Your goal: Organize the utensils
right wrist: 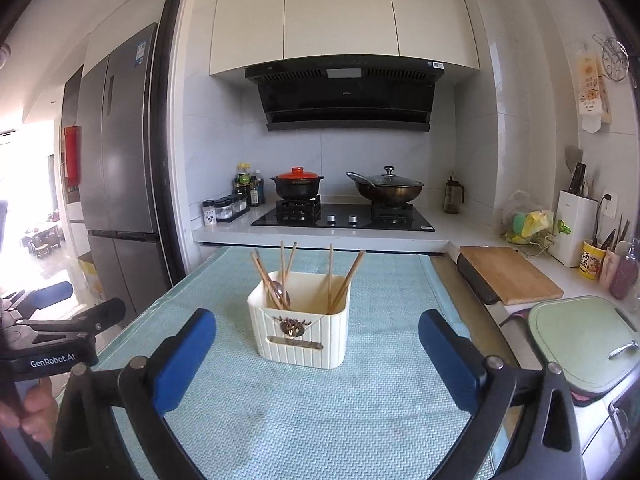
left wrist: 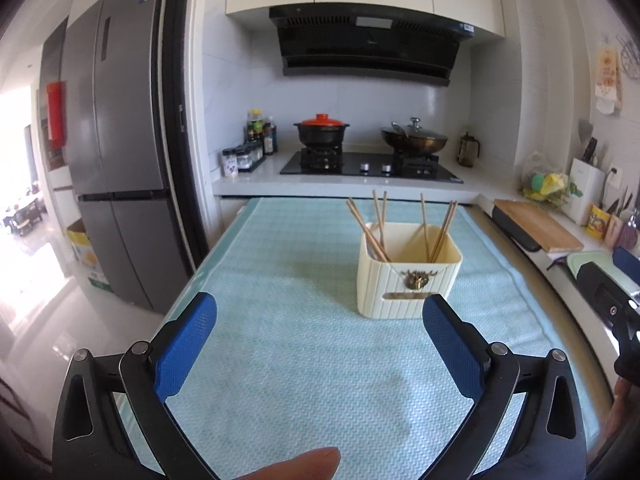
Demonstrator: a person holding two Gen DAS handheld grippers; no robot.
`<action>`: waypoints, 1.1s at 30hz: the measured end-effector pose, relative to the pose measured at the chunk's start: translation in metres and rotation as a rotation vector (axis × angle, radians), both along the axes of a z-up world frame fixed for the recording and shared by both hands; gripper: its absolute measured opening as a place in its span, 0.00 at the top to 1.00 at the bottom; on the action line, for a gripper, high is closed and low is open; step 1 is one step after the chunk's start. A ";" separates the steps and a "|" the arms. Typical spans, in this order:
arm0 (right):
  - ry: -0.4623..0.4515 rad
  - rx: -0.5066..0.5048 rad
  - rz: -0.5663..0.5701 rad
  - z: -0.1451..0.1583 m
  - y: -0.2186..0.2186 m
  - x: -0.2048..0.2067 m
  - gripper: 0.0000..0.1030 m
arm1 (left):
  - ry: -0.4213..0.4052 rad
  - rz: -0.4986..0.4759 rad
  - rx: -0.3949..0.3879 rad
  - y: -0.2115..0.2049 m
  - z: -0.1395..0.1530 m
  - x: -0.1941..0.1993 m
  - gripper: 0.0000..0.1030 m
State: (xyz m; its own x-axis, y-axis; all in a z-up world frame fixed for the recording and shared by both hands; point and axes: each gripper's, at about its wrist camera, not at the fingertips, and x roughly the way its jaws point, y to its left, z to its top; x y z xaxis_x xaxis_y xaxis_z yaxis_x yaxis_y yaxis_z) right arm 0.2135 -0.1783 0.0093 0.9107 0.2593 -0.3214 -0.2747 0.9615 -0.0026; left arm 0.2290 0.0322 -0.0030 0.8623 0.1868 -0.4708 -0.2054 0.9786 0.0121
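Observation:
A cream ribbed utensil holder [left wrist: 408,284] [right wrist: 300,326] stands upright on the light blue mat [left wrist: 300,360] [right wrist: 320,408]. Several wooden chopsticks [left wrist: 378,224] [right wrist: 286,272] lean inside it, and the right wrist view also shows a spoon [right wrist: 280,292] in its left half. My left gripper [left wrist: 320,316] is open, low over the mat, with the holder ahead and slightly right of it. My right gripper [right wrist: 318,332] is open too, and the holder sits ahead between its blue pads [right wrist: 182,360] without touching them. Neither gripper holds anything.
Behind the mat is a stove [right wrist: 344,216] with a red-lidded pot [right wrist: 298,184] and a wok [right wrist: 386,188]. A wooden board [right wrist: 508,274] and a green cutting board [right wrist: 580,340] lie on the right counter. A fridge [left wrist: 116,152] stands left. A fingertip [left wrist: 304,462] shows below.

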 end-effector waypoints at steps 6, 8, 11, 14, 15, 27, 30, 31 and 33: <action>0.045 0.019 0.022 -0.001 0.005 -0.013 0.00 | 0.025 -0.014 0.002 -0.007 0.001 -0.014 0.00; 0.049 0.011 0.029 -0.001 0.007 -0.017 0.00 | 0.044 -0.024 -0.007 -0.009 0.000 -0.015 0.00; 0.054 0.002 0.034 0.002 0.009 -0.021 0.00 | 0.066 -0.040 -0.007 -0.013 0.000 -0.015 0.00; 0.046 0.003 0.025 0.006 0.007 -0.026 0.00 | 0.061 -0.054 -0.006 -0.017 0.003 -0.018 0.00; 0.047 0.003 0.024 0.008 0.007 -0.027 0.00 | 0.056 -0.058 -0.007 -0.018 0.005 -0.019 0.00; 0.037 -0.033 0.010 0.013 0.012 -0.037 0.00 | 0.036 -0.053 -0.002 -0.019 0.010 -0.028 0.00; 0.036 -0.035 0.013 0.014 0.013 -0.038 0.00 | 0.038 -0.052 -0.008 -0.017 0.010 -0.028 0.00; 0.035 -0.034 0.014 0.015 0.013 -0.038 0.00 | 0.038 -0.052 -0.009 -0.017 0.010 -0.028 0.00; 0.034 -0.034 0.017 0.015 0.013 -0.039 0.00 | 0.040 -0.049 -0.011 -0.016 0.009 -0.027 0.00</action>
State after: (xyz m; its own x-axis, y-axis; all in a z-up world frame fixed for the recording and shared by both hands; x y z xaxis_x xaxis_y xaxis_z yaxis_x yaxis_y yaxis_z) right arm 0.1745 -0.1648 0.0242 0.8944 0.2636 -0.3613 -0.2919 0.9561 -0.0250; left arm 0.2017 0.0160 0.0063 0.8505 0.1401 -0.5070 -0.1573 0.9875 0.0091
